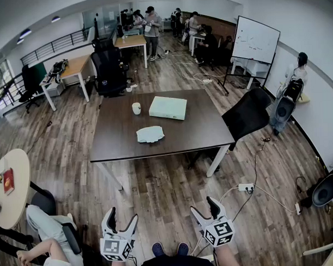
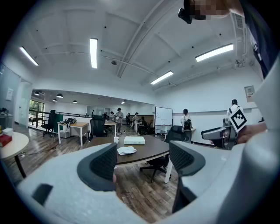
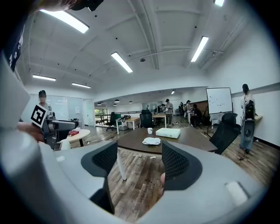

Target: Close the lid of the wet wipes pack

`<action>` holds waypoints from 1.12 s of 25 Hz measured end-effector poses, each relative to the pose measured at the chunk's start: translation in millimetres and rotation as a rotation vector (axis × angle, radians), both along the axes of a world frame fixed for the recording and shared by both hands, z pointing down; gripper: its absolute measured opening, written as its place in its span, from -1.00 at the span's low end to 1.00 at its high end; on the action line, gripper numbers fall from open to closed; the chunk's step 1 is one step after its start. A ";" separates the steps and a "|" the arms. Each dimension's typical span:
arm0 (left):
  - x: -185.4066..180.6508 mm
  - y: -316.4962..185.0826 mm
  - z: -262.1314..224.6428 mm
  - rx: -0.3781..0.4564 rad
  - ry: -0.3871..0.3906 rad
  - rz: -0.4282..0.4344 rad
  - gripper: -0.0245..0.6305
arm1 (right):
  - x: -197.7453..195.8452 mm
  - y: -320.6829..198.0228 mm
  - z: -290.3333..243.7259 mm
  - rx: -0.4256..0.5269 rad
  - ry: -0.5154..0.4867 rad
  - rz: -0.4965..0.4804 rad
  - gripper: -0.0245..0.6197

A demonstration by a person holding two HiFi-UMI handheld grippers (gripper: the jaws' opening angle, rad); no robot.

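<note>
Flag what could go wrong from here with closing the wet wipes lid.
1. The left gripper and right gripper are open, empty and far short of the table. A power strip and cable lie on the floor ahead: trip risk.
2. The wet wipes pack lies loose and looks soft; pressing may slide it. Its lid is too small to read from here.

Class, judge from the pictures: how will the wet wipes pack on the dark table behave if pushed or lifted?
The wet wipes pack looks wrinkled and uneven, so it probably sags or dents rather than staying stiff. It lies low and flat on the table, so it would likely slide, not roll or tip.
</note>
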State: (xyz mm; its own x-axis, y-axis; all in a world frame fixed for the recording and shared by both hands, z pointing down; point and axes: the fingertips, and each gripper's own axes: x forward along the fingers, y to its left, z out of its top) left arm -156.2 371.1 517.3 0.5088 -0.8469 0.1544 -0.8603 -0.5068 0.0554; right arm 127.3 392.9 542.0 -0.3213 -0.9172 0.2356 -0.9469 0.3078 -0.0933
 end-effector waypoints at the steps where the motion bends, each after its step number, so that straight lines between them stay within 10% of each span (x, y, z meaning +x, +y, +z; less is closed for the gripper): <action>1: 0.6 0.4 2.3 -0.002 -0.001 0.001 0.23 | 0.4 0.9 2.2 -0.004 0.001 -0.003 0.11; 28: -45.0 -41.1 24.8 -0.013 -0.001 0.122 0.39 | -53.7 -22.8 14.0 0.011 -0.067 0.090 0.32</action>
